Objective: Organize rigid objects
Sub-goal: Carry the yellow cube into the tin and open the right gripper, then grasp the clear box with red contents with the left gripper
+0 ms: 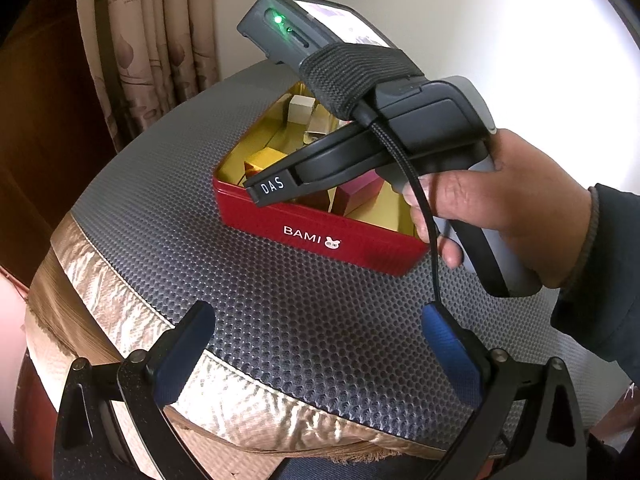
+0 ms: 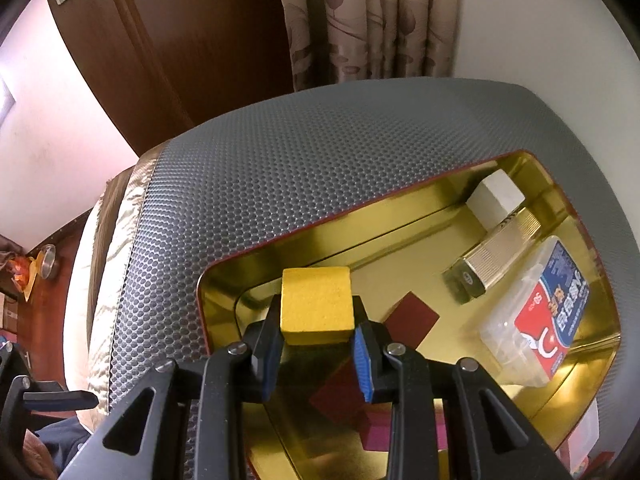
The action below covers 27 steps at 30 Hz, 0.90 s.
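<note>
My right gripper [image 2: 316, 350] is shut on a yellow block [image 2: 316, 304] and holds it just inside the near left corner of the red tin [image 2: 208, 344] with the gold lining. In the left wrist view that tin [image 1: 320, 236] reads "BAMI", and the right gripper's body [image 1: 360, 152] reaches down into it, held by a hand [image 1: 500, 208]. Inside lie a white block [image 2: 496, 196], a gold ribbed case [image 2: 496, 252], a clear plastic box [image 2: 536, 316], a dark red block [image 2: 412, 316] and a pink block [image 2: 380, 432]. My left gripper [image 1: 320, 356] stands open over the mat, in front of the tin.
The tin rests on a grey dimpled mat [image 1: 280, 312] over a table with a gold cloth edge [image 1: 120, 300]. Behind are a curtain [image 2: 368, 20], a wooden door [image 2: 180, 40] and a white wall. The floor at the far left holds small items [image 2: 40, 268].
</note>
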Tool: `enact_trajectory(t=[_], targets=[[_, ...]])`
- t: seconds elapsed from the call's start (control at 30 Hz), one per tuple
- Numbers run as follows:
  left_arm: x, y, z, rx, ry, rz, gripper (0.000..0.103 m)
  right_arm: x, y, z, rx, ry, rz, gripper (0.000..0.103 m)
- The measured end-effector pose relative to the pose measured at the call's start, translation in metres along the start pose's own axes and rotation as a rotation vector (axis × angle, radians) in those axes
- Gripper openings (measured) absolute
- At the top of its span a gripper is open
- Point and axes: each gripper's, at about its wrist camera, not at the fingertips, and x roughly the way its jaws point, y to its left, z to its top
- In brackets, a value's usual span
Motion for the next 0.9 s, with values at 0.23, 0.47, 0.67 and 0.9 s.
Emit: enact_trajectory(t=[0.23,0.47,0.67,0.9], targets=[[-0.001,-0.005,0.0,0.02,-0.011,-0.007,0.102,-0.029,-0.005,-0.007,0.022,-0.096,0.027,0.036],[-0.008,-0.031,-0.003,0.103,-0.069,-0.088,0.102,-0.149,-0.095,-0.106,0.375,-0.389,-0.161,0.063],[0.003,-0.085,-0.005,0.226,-0.029,-0.171,0.102,-0.196,-0.173,-0.256,0.762,-0.402,-0.416,0.063],[0.037,-0.15,0.039,0.276,-0.019,-0.187,0.102,-0.222,-0.194,-0.398,1.044,-0.439,-0.483,0.063]])
